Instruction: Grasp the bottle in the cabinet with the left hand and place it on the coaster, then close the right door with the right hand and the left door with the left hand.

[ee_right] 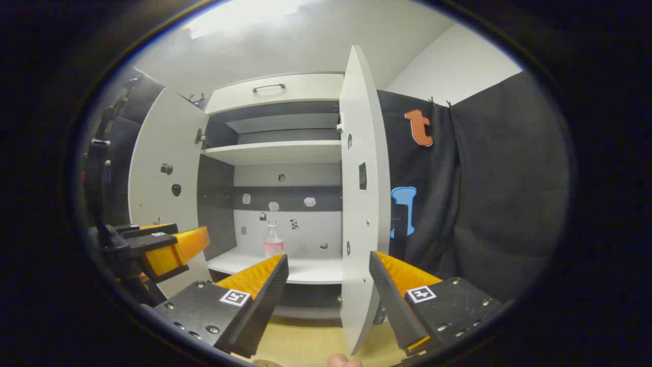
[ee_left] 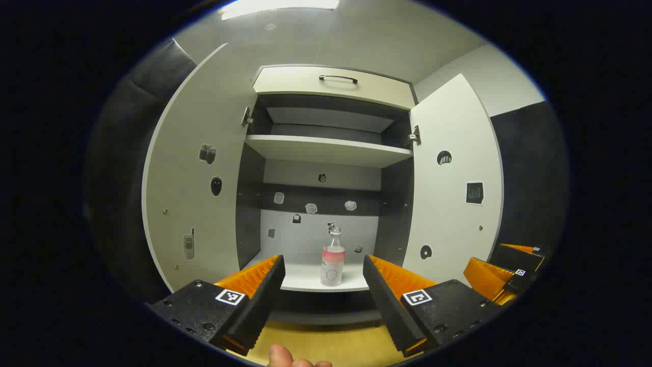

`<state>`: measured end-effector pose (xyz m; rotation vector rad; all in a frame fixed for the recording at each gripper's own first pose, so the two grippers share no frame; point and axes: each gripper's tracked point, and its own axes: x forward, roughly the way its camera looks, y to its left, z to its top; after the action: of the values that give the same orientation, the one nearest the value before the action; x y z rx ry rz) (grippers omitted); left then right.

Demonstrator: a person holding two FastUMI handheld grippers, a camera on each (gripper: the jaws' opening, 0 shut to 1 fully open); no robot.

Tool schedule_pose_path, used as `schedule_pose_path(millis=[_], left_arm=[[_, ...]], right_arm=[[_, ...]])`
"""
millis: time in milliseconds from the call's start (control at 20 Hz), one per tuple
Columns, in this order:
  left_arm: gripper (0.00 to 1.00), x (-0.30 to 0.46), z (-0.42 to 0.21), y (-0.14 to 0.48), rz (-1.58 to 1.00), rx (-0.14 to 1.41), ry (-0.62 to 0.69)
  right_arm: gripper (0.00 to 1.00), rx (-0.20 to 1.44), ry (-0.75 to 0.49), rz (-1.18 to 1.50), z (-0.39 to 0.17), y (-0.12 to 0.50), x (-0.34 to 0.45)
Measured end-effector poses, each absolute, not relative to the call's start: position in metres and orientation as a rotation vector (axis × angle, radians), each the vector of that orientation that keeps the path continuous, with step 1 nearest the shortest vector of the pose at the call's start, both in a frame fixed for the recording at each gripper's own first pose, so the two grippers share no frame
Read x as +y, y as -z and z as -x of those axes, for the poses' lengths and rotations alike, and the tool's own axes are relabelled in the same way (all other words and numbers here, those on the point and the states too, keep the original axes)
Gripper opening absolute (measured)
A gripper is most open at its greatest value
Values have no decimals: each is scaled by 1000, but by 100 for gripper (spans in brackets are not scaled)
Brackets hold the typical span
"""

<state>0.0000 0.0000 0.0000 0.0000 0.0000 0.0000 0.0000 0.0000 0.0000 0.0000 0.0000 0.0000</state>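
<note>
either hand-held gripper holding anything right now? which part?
Nothing held. The left hand-held gripper and right hand-held gripper are both open; the bottle stands untouched on the cabinet's lower shelf.

The small clear plastic bottle with a pink label (ee_left: 332, 259) stands upright on the white lower shelf of the tall white-and-grey cabinet (ee_left: 326, 150), near the shelf's front edge. The flat white left door (ee_left: 196, 188) and the flat white right door (ee_left: 453, 183) both stand wide open, swung outward on their hinges.
</note>
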Motion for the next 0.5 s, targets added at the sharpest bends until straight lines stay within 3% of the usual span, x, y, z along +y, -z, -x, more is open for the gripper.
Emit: schedule_pose_path(millis=[250,500], left_arm=[[97,6,2,2,6,2,-24],[96,8,3,1,-6,-3,-29]], right_arm=[[93,-7,18,-3,4,-5,-4],[96,3,43,6,5,-2,-15]])
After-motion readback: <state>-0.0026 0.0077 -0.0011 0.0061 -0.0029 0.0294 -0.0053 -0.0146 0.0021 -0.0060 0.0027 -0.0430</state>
